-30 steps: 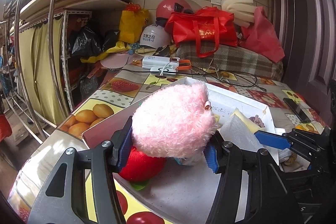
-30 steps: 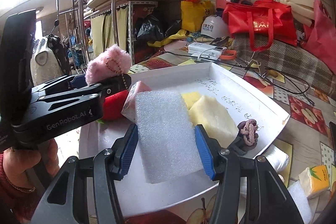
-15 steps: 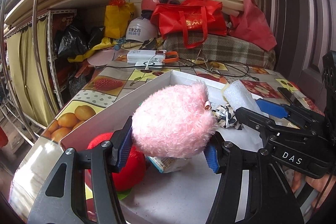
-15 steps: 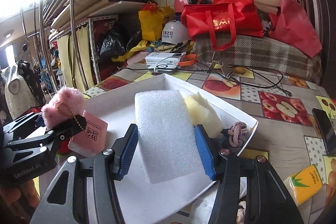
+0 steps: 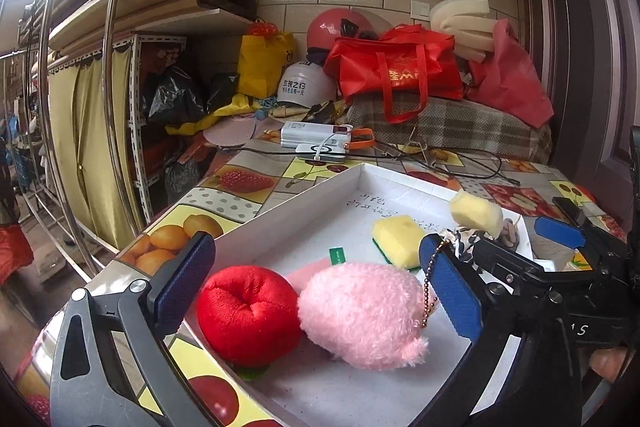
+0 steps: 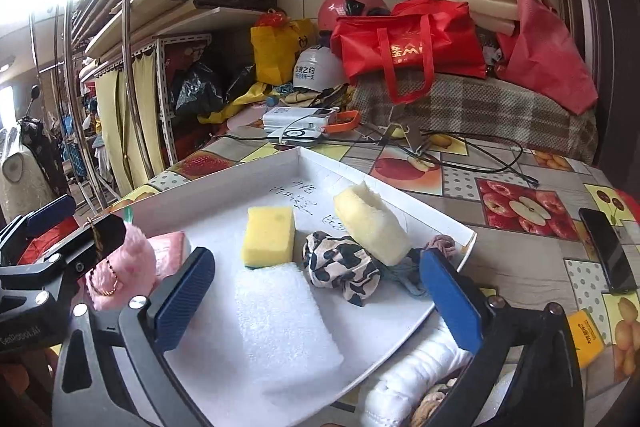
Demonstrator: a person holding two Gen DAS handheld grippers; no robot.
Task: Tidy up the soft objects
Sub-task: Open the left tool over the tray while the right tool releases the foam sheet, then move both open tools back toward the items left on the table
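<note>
Inside the white tray (image 6: 400, 189), toward its near edge, lies the white foam block (image 6: 286, 327), between the wide-apart jaws of the right gripper (image 6: 316, 301), which have just been opening; no pad touches it. At the tray's near left corner the pink plush (image 5: 360, 315) rests against the red plush apple (image 5: 248, 311), between the left gripper (image 5: 320, 291) jaws, likewise just opened and clear of it.

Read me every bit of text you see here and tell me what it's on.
"GenRobot.AI": left tool body, partly cut off.
"5": right tool body, remainder hidden.
Chinese print: white helmet, red bag, both blurred.
Handwriting: white tray floor, illegible.
Pink packet, yellow packet: too small.
</note>
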